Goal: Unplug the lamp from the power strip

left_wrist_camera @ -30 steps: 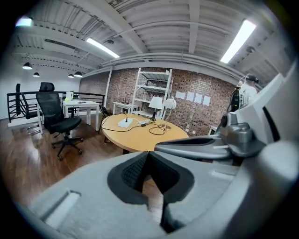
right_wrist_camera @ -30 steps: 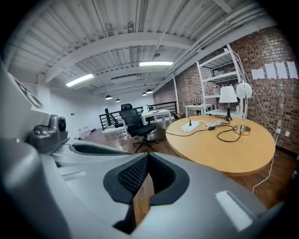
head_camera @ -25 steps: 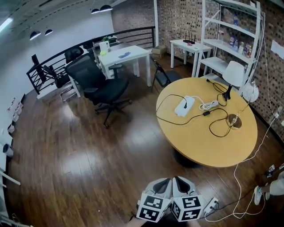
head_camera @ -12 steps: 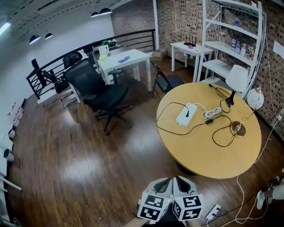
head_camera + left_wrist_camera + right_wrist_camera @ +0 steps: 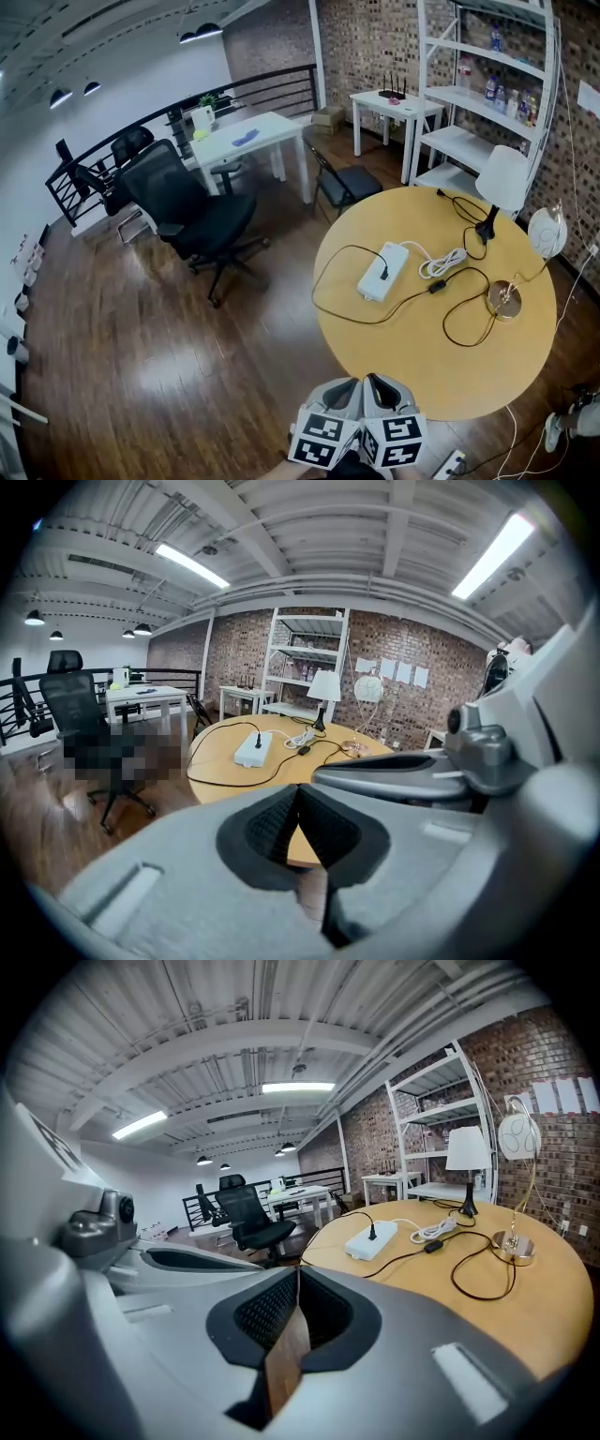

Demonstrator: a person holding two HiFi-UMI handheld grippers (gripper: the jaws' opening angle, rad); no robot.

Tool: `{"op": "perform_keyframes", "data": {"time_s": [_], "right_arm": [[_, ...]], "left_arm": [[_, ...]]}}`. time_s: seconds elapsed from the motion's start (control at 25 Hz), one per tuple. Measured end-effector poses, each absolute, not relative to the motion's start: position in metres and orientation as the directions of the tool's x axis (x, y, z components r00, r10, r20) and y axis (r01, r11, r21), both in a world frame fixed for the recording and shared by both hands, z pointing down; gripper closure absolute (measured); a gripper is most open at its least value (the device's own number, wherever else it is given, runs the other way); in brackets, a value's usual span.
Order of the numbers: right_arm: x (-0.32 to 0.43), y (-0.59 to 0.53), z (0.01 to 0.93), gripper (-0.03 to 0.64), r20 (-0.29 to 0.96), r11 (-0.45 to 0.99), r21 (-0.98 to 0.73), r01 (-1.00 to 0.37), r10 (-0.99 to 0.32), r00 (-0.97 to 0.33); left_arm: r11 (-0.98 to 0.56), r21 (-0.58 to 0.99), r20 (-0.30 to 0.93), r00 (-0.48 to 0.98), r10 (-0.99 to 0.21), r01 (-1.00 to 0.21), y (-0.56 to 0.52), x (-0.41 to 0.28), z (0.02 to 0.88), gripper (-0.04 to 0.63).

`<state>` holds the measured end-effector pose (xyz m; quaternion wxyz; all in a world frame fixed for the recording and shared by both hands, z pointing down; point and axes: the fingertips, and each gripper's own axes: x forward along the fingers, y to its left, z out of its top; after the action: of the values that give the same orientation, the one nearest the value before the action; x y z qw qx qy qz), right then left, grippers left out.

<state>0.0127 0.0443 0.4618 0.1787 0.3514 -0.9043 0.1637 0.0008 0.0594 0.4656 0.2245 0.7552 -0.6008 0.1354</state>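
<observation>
The power strip [image 5: 383,271] lies on the round table [image 5: 441,375] with one black plug [image 5: 382,274] seated in it. The plug's cord probably runs to the brass-based lamp [image 5: 503,298], right of the strip. The left gripper [image 5: 349,384] and right gripper [image 5: 375,382] hover well short of the strip, each with jaws pressed together and empty.
</observation>
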Motion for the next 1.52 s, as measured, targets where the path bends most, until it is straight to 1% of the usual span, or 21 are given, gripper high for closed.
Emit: {"op": "perform_keyframes", "data": {"time_s": [0.2,0.36,0.6,0.84,1.2,1.36,1.52], "right_arm": [[0.013,-0.012,0.462,0.598,0.430,0.692,-0.179,-0.700,-0.585,-0.688],[0.018,-0.049,0.463,0.598,0.431,0.693,-0.166,-0.702,-0.589,-0.683],[0.010,-0.080,0.472,0.597,0.455,0.701,-0.150,-0.697,-0.577,-0.678],[-0.006,-0.113,0.487,0.594,0.482,0.690,-0.173,-0.702,-0.563,-0.672],[-0.030,-0.189,0.504,0.589,0.526,0.600,-0.152,-0.785,-0.623,-0.579],[-0.039,-0.218,0.512,0.585,0.555,0.570,-0.127,-0.812,-0.637,-0.535],[-0.046,-0.237,0.519,0.577,0.583,0.548,-0.111,-0.829,-0.640,-0.501]], "left_arm": [[-0.196,0.164,0.484,0.252,-0.838,-0.967,-0.001,-0.002,0.469,0.595],[-0.210,0.147,0.498,0.256,-0.829,-0.967,-0.038,0.000,0.472,0.595],[-0.196,0.158,0.522,0.250,-0.816,-0.968,-0.076,-0.011,0.479,0.595],[-0.195,0.140,0.543,0.240,-0.805,-0.971,-0.116,-0.036,0.497,0.595],[-0.350,0.071,0.649,0.310,-0.695,-0.934,-0.197,-0.075,0.539,0.595],[-0.449,0.012,0.680,0.337,-0.651,-0.894,-0.234,-0.084,0.555,0.595],[-0.548,-0.010,0.706,0.383,-0.596,-0.836,-0.261,-0.087,0.571,0.595]]}}
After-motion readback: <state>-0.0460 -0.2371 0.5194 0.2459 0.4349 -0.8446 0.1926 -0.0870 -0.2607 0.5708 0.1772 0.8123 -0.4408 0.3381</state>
